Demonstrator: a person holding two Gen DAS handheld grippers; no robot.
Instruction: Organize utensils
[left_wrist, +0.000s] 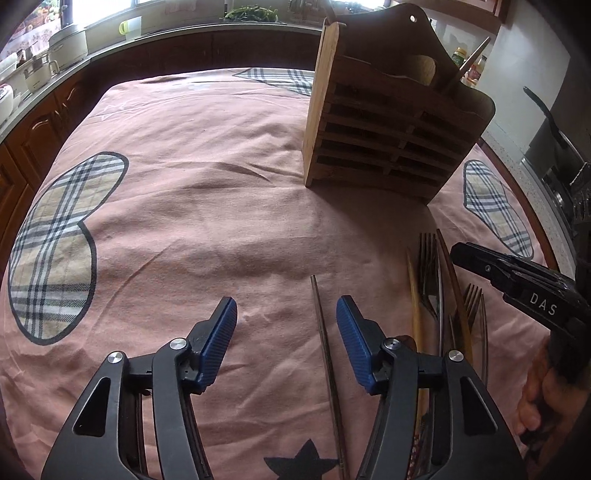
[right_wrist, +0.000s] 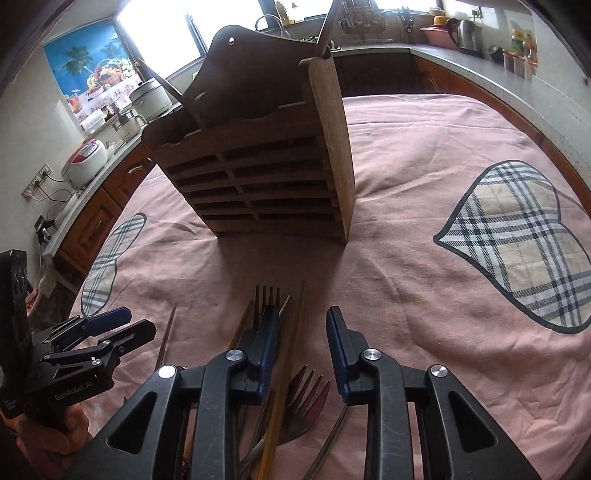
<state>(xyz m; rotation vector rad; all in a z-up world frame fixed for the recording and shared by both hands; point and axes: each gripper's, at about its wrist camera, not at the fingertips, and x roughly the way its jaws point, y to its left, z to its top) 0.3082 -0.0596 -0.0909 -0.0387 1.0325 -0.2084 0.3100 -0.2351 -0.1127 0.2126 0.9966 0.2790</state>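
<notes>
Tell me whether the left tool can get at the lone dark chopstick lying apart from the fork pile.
Probably yes. The dark chopstick already lies between the left tool's open blue pads, with only bare cloth around it; the fork pile and the right tool sit off to the side.

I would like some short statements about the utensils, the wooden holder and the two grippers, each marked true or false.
1. The wooden holder stands upright on the pink cloth. True.
2. The left gripper is clamped on a fork. False: its pads touch nothing; one dark chopstick lies on the cloth between its open jaws.
3. Forks lie in a pile with chopsticks. True: a fork lies among the sticks, in front of the holder.
4. The holder is empty. False: a wooden-handled utensil and other sticks already stand in it.
5. The right gripper is above the utensil pile. True.
</notes>
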